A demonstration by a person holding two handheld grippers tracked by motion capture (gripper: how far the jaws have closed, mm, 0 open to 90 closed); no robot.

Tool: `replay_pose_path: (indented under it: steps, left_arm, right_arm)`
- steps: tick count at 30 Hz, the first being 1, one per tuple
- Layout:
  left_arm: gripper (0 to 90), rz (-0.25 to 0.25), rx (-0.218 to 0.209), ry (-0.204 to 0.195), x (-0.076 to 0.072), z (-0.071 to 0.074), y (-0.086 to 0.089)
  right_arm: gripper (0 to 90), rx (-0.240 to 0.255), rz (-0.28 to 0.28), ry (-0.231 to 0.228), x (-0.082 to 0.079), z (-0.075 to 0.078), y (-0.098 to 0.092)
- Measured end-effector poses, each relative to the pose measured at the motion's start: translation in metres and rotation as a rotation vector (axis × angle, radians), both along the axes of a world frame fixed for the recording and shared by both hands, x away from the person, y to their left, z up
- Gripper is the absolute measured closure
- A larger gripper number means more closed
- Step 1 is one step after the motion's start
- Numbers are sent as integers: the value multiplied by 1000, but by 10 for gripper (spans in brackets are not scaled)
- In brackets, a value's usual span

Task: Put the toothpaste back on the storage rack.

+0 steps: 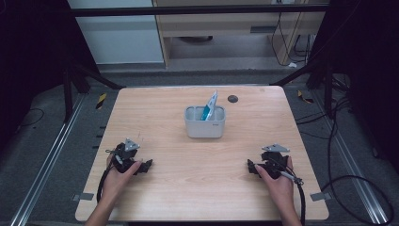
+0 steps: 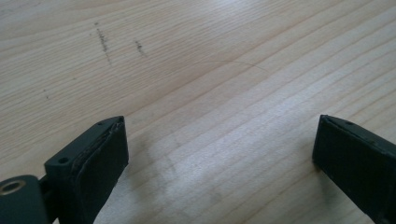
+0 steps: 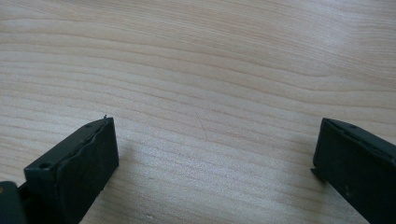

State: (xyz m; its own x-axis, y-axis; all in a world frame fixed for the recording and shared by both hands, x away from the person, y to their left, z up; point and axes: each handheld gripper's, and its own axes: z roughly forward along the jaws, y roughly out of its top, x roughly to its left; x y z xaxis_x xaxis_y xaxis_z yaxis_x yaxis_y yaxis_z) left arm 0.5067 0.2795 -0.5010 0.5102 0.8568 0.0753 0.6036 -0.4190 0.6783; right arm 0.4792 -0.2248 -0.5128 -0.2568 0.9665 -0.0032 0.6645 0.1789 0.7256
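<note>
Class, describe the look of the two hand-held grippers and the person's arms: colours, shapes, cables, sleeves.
Both the left gripper and the right gripper are black, each topped by a grey three-cornered plate and trailing a black cable toward the table's near edge. The gripper views show blocky black jaws with small screw holes. The forearms are bare, with no sleeves in sight.

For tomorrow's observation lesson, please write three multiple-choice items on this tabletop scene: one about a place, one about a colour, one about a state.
1. Where does the container stand?
A. mid-table, toward the far edge
B. beside the left gripper
C. on the floor

2. What colour is the container?
A. red
B. grey
C. green

3. How are the left gripper and right gripper?
A. both shut
B. one holds the packet
C. both open, holding nothing

Answers: 1 A, it stands centrally beyond both hands. 2 B, its walls look pale grey. 3 C, bare table shows between each pair of jaws; the blue-and-white packet leans in the container.
</note>
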Motion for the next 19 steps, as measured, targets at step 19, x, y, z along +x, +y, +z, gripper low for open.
replay_pose_path:
  steps: [19]
  left_arm:
    - [10, 36, -71, -18, 10, -7, 7]
  right_arm:
    - [3, 0, -3, 2, 1, 0, -9]
